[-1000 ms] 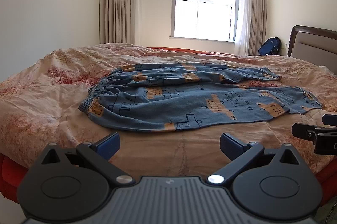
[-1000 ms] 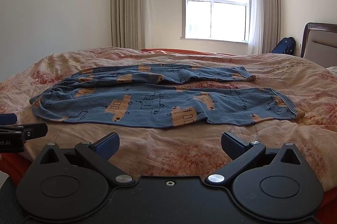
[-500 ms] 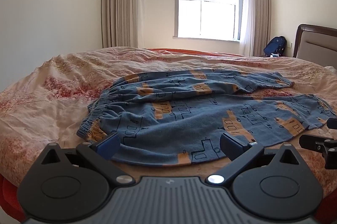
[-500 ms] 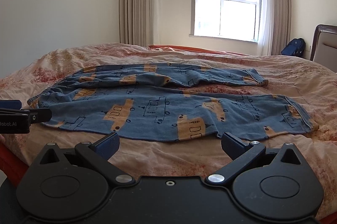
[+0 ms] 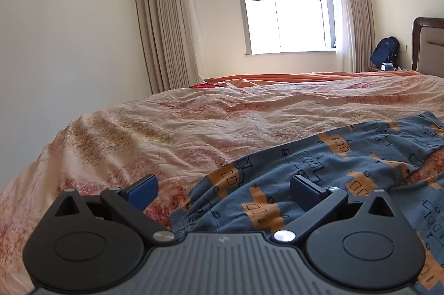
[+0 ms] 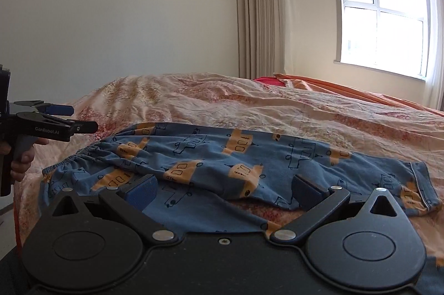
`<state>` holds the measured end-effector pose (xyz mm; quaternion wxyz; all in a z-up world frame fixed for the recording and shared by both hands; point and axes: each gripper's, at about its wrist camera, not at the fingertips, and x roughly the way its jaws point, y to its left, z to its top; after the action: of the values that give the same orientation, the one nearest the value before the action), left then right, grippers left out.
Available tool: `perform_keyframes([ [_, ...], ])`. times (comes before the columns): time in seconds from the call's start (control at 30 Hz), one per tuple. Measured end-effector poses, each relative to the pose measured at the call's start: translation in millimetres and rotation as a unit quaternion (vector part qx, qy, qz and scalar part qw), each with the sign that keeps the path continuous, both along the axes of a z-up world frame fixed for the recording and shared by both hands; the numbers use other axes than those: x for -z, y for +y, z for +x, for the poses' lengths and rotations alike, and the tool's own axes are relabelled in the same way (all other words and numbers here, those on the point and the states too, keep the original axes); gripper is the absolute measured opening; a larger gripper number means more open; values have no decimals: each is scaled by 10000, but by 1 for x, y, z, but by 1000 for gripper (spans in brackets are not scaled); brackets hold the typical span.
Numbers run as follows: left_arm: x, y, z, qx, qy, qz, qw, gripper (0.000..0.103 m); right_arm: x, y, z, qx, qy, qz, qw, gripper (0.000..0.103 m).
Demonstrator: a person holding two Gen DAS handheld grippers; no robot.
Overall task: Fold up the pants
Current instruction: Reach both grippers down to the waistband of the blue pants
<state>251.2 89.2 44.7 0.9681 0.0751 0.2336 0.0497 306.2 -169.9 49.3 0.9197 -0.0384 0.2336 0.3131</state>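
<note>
Blue pants with orange vehicle prints (image 6: pixel 222 164) lie spread flat on the bed, elastic waistband (image 6: pixel 75 162) at the left, legs running right. My left gripper (image 5: pixel 223 188) is open and empty, low over the waistband corner (image 5: pixel 183 220). It also shows from the side in the right wrist view (image 6: pixel 69 119), held by a hand at the left edge. My right gripper (image 6: pixel 224 189) is open and empty, low over the near leg of the pants. The pants (image 5: pixel 333 175) fill the lower right of the left wrist view.
The bed has a wrinkled peach floral cover (image 5: pixel 166 134) and an orange sheet (image 5: pixel 277 78) at its far side. A window (image 5: pixel 283 9) with curtains is behind. A blue backpack (image 5: pixel 384 51) and a headboard (image 5: pixel 427 45) are at the far right.
Both grippers have moved forward and down, close over the pants. The left one has swung left toward the waistband corner. Both stay open.
</note>
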Motion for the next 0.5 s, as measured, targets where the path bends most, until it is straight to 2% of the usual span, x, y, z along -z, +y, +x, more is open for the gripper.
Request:
perform_keyframes([
  [0.13, 10, 13, 61, 360, 410, 321, 9980, 103, 1, 8, 86, -472, 426, -77, 9980, 103],
  [0.3, 32, 34, 118, 716, 829, 193, 9938, 103, 14, 36, 178, -1092, 550, -730, 9898, 103],
  [0.4, 41, 42, 141, 716, 1034, 135, 9920, 103, 26, 54, 215, -1460, 722, -1203, 9793, 103],
  [0.5, 48, 45, 153, 826, 1213, 103, 9891, 103, 34, 69, 239, -1654, 876, -1434, 9718, 103],
])
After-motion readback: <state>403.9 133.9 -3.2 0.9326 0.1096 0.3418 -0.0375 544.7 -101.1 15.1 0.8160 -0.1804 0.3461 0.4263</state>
